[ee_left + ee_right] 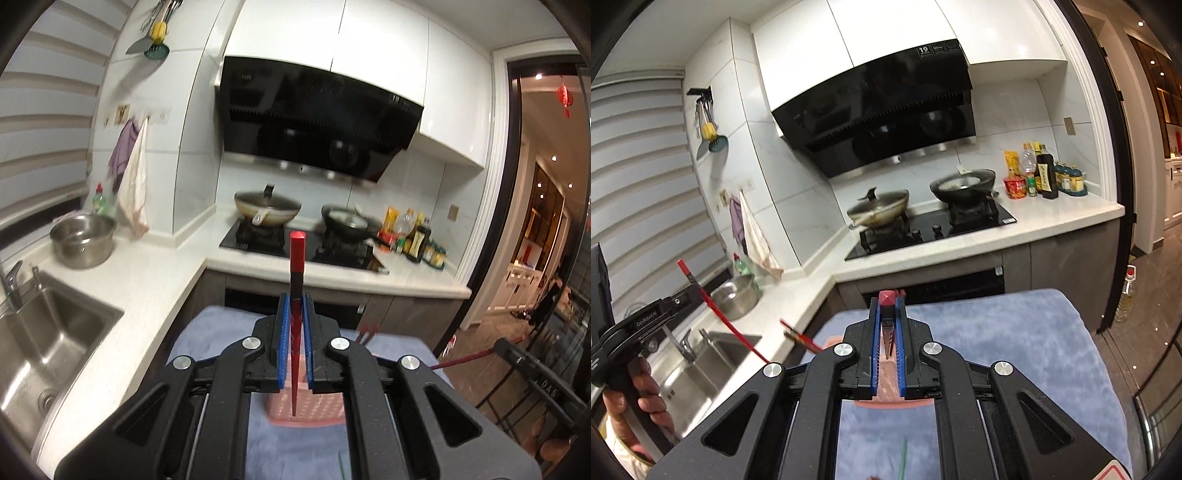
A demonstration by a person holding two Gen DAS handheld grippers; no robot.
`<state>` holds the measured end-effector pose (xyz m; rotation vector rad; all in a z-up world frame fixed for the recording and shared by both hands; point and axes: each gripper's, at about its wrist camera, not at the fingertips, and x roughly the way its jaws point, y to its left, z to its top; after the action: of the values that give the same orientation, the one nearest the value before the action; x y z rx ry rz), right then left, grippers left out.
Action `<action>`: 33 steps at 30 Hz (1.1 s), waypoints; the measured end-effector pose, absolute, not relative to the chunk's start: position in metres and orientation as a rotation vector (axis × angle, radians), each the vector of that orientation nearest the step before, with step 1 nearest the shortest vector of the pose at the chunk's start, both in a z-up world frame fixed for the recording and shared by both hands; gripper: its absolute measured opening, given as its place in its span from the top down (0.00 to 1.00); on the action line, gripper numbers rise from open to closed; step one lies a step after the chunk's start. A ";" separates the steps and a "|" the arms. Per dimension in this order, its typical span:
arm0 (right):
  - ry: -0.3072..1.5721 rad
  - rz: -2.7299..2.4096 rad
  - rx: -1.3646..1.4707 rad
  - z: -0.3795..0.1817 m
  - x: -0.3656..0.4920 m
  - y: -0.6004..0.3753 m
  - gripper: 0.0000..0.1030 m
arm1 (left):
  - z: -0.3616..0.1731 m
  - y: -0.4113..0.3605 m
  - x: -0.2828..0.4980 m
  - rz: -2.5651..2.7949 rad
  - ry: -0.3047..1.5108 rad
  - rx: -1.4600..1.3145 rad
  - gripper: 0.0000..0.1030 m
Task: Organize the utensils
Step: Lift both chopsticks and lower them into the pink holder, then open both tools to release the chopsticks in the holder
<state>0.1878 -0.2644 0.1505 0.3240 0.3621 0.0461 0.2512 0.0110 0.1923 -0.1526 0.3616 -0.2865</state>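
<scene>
A: Take the pink basket [303, 408] as the landmark. Where do the grippers stand?

B: Both are above it. The left gripper [295, 306] has its blue pads [283, 332] pinched nearly together on a red chopstick [296, 266] – the stick stands upright between them, its blunt red end high above the basket and its thin tip pointing down over the basket's mesh wall.

A: And the other one?

B: The right gripper [887, 314] is closed just as tightly on a second red chopstick [887, 300]. Only its squared red end and a dark band below it show clearly between the fingers; the lower part runs down toward the basket [892, 402], whose pink rim shows beneath the jaws.

A: What does the basket sit on?

B: On a blue towel [221, 332] spread over a raised surface. A thin green stick [903, 458] lies on the towel on the camera's side of the basket.

A: Anything else near it?

B: From the right wrist view, to the left of the basket, a hand [628, 406] grips the black handle of the left gripper [692, 286], the chopstick [713, 308] slanting through it. A few more red sticks [801, 336] poke up just beside the basket's far left corner – whether they rest in it I cannot tell.

A: And beyond the basket?

B: A white counter [147, 280] with a steel sink [48, 343], a steel pot [83, 240], and a black hob [295, 247] bearing two pans.
</scene>
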 end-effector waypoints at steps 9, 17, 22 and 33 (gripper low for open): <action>0.384 0.082 0.324 0.152 0.235 -0.254 0.93 | 0.193 -0.010 0.298 -0.298 0.343 -0.145 0.94; 0.437 0.095 0.332 0.134 0.263 -0.251 0.93 | 0.169 -0.019 0.327 -0.291 0.390 -0.129 0.94; 0.468 0.093 0.334 0.122 0.275 -0.249 0.93 | 0.152 -0.021 0.339 -0.288 0.426 -0.123 0.94; 0.510 0.097 0.340 0.108 0.292 -0.246 0.93 | 0.133 -0.024 0.353 -0.289 0.474 -0.126 0.94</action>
<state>0.2925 -0.2456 0.1081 0.3403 0.5103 0.0967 0.3533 -0.0242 0.1331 -0.1262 0.4739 -0.2889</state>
